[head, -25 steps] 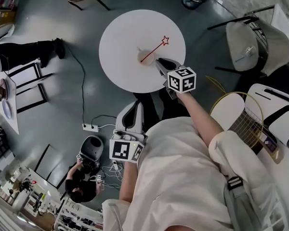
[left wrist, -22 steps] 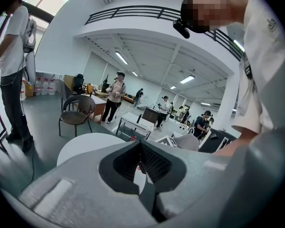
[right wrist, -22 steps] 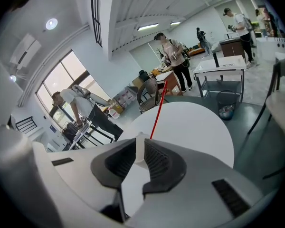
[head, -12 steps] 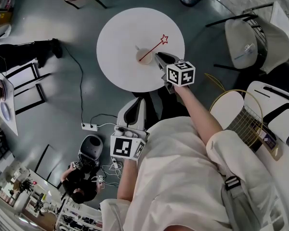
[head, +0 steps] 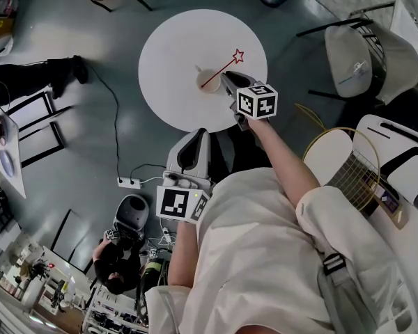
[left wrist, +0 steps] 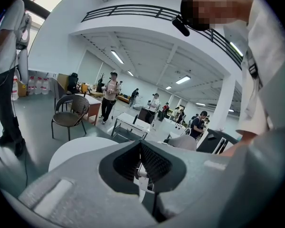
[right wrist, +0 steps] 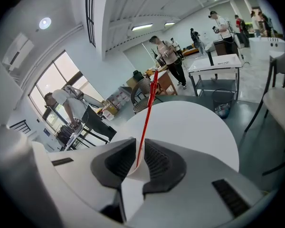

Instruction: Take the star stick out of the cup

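On the table point(head: 171, 61), star stick point(head: 222, 69) leans in cup point(head: 212, 86).

I am finding no words, numbers or brand names that I can read. The only signs I am seeing are black-and-white square block patterns on two white plastic cubes: the far cube point(head: 256, 107) on my right gripper point(head: 226, 79) and the near cube point(head: 181, 206) on my left gripper point(head: 197, 135). These patterns are showing no letters or digits. Any print in the far parts of the room is coming out too small to read.
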Demonstrator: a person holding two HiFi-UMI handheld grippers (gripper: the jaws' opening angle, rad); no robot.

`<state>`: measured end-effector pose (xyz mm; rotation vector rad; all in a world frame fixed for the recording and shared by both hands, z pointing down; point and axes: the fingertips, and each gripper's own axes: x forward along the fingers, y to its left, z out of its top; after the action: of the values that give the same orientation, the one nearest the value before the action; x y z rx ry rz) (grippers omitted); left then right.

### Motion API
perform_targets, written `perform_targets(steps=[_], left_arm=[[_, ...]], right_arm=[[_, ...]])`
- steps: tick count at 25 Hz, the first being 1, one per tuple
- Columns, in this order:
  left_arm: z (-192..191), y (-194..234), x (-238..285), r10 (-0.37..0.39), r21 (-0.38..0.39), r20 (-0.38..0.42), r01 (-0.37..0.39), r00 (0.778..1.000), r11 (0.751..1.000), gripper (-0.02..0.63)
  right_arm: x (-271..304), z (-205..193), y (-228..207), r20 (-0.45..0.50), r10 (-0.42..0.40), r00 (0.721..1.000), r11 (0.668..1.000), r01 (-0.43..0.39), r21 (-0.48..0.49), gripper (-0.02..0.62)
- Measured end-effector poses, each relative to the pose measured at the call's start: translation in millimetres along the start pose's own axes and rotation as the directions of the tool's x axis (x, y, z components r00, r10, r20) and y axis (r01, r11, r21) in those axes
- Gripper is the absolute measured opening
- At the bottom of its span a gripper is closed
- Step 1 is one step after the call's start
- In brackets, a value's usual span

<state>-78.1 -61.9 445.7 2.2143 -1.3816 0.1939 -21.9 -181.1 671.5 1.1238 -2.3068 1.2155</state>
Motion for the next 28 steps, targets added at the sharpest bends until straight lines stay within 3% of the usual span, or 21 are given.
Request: perform_targets(steps=[28], left_arm=[[4.3,16.5,-3.2,-0.030,-0.011,-0.032,0.029,0.999,1.000,0.009]], right_arm=[[16.2,14.5,-2.1,0.082,-0.071,0.994,0.994,0.064,0.086,0.031]])
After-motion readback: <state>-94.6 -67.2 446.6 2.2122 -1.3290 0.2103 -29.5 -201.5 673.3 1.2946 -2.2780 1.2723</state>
